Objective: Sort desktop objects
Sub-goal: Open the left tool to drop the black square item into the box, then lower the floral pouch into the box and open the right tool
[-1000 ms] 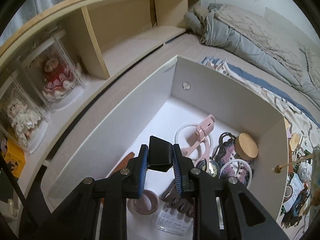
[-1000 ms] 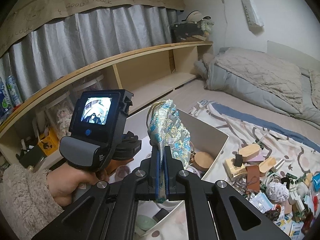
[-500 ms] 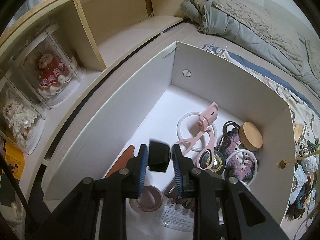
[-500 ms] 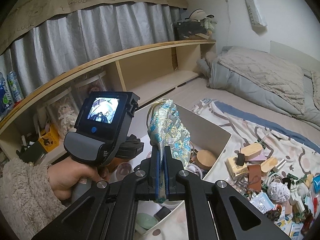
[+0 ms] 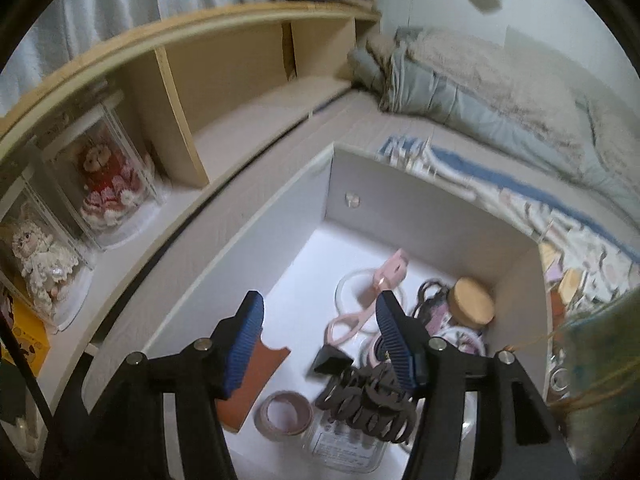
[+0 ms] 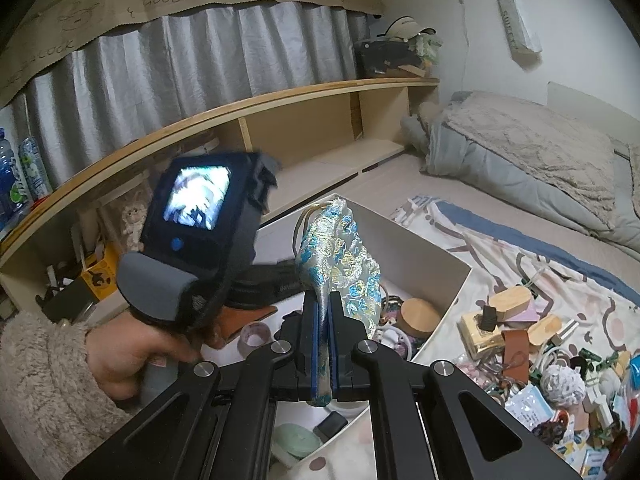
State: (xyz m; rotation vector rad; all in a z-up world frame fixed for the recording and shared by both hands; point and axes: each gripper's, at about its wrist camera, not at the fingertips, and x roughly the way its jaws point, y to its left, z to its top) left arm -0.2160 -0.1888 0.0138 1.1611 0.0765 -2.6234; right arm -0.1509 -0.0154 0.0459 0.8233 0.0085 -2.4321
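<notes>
The left claw (image 5: 320, 336) has just been opening above the white box (image 5: 424, 216), and the small black block (image 5: 331, 359) that sat between its pads a second ago now lies loose on the box floor near the front, touching the dark hair claw clip (image 5: 366, 402) and just beside the brown leather piece (image 5: 256, 376). Nothing is between the blue pads (image 5: 248, 340) now; the left claw stands released, roughly half spread, over the box. That item looks sorted, so the left hand is probably free for another pickup.

The right claw (image 6: 324, 352) is clenched on the lower end of a blue-and-gold brocade pouch (image 6: 344, 256), which stands upright over the box's near edge. Judging by its position, the pouch goes in next. More unsorted clutter lies on the patterned sheet (image 6: 500, 248) on the bed, right of the box.
</notes>
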